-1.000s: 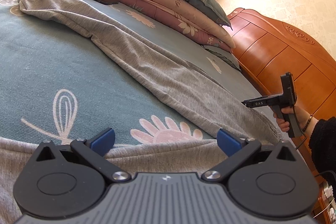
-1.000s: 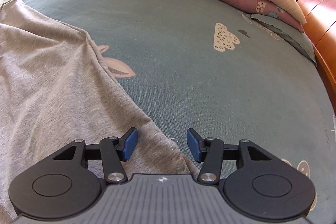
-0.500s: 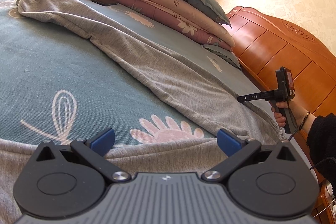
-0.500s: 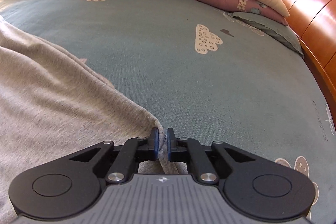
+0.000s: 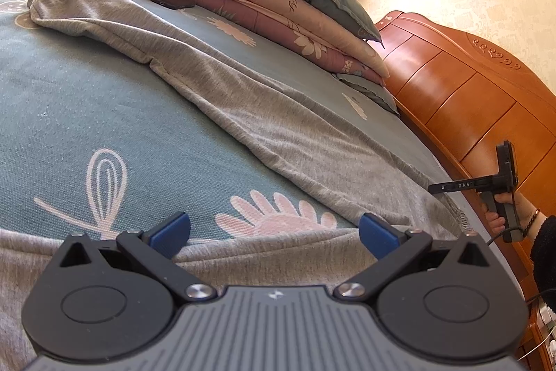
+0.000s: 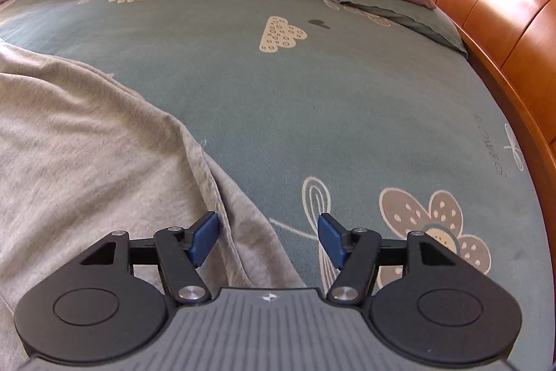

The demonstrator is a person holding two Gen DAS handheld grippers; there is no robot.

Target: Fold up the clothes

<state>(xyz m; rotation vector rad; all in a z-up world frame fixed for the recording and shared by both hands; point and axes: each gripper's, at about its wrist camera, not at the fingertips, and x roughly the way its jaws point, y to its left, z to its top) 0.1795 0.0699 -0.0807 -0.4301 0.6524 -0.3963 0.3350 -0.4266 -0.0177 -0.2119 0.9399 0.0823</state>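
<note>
Left wrist view: grey trousers (image 5: 278, 127) sprawl across the bed (image 5: 69, 113). Right gripper (image 6: 267, 237), jaws just reopened over the hem, holds nothing; left gripper (image 5: 274, 232) gapes empty. Regrip squarely, I judge.

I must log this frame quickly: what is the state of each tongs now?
Left tongs: open, holding nothing; grey trousers lie beneath.
Right tongs: open, just been opening; trouser edge lies between, not pinched.

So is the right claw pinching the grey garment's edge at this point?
Apart. In the right wrist view the right claw stands open after just opening; the grey garment edge lies between the pads, which do not press it.
</note>
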